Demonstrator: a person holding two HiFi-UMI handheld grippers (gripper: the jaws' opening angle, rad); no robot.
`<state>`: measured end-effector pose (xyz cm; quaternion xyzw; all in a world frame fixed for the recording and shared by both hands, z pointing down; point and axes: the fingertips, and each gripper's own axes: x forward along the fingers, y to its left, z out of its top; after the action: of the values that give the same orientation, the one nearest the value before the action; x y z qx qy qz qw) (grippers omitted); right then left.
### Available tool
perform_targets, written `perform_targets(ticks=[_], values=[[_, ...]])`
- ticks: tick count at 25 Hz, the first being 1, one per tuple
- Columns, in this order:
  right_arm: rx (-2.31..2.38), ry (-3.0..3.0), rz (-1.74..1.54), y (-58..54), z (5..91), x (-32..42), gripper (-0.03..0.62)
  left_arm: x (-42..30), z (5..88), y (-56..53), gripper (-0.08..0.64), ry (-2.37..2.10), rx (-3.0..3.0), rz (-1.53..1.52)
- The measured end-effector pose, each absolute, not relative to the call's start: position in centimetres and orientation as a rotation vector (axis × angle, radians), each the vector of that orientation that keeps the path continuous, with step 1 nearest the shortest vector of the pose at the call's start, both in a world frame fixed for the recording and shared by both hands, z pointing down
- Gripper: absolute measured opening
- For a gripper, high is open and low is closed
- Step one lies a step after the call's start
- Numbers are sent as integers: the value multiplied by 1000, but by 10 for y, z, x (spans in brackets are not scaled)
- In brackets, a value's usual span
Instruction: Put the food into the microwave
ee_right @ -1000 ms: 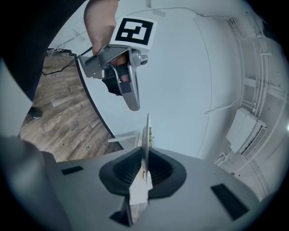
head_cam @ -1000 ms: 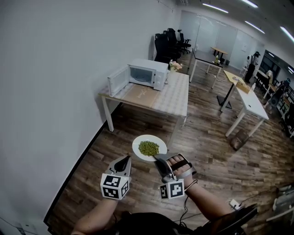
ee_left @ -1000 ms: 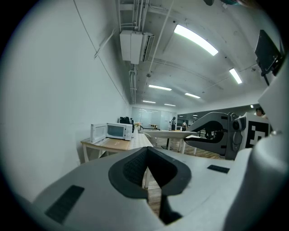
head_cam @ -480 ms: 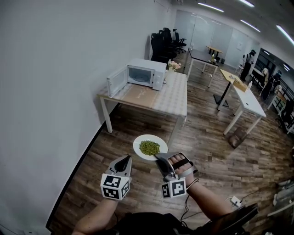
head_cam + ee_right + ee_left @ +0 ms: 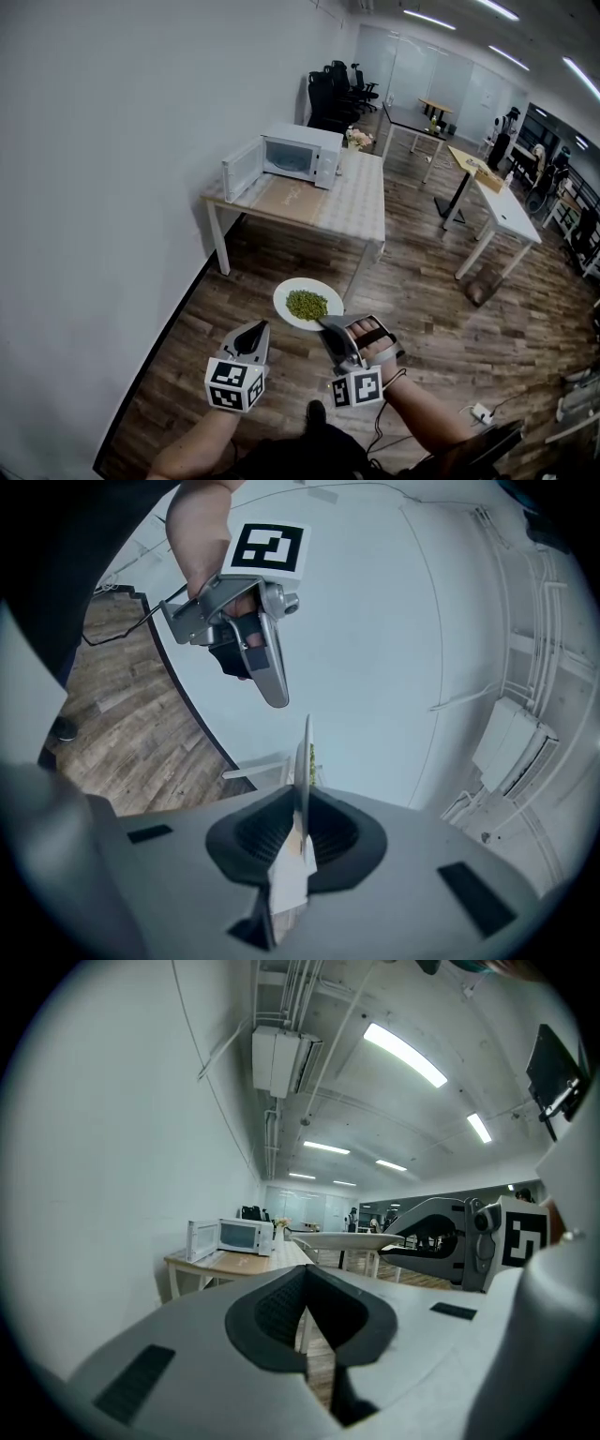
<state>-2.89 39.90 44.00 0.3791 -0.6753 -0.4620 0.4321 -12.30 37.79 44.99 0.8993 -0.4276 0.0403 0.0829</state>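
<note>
The person is stepping forward: a shoe [image 5: 315, 412] is now showing below the claws, and the desk [image 5: 352, 202] is sitting slightly nearer than a second ago, though still well apart. The right claw [image 5: 325, 325] is pinching the rim of the plate [image 5: 286, 292] with green food [image 5: 306, 303] heaped on it. The left claw [image 5: 255, 333] is pressed together, empty. The microwave [image 5: 302, 155] is waiting door-open on the desk, beside a white wall [image 5: 112, 187], above a wooden floor [image 5: 422, 309].

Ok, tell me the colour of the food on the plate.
Green food on a white plate; clearest in head view.
</note>
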Motion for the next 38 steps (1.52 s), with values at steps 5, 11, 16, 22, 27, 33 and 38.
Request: perform_targets(ticks=[5, 11, 16, 22, 27, 33, 38], values=[[913, -1691, -1158, 376, 448, -31, 40, -130, 457, 361, 9, -1305, 2664, 140], [874, -1701, -1176, 345, 455, -24, 40, -126, 456, 333, 9, -1347, 2643, 143], [858, -1706, -1193, 309, 456, -12, 40, -112, 455, 296, 9, -1359, 2627, 153], [867, -1727, -1204, 266, 454, 7, 41, -88, 451, 254, 9, -1360, 2639, 162], [872, -1736, -1199, 232, 451, 28, 41, -69, 452, 220, 9, -1369, 2622, 186], [859, -1752, -1213, 204, 449, 50, 41, -46, 447, 188, 9, -1394, 2602, 168], [866, -1763, -1200, 174, 448, 73, 41, -28, 448, 161, 9, -1409, 2588, 186]])
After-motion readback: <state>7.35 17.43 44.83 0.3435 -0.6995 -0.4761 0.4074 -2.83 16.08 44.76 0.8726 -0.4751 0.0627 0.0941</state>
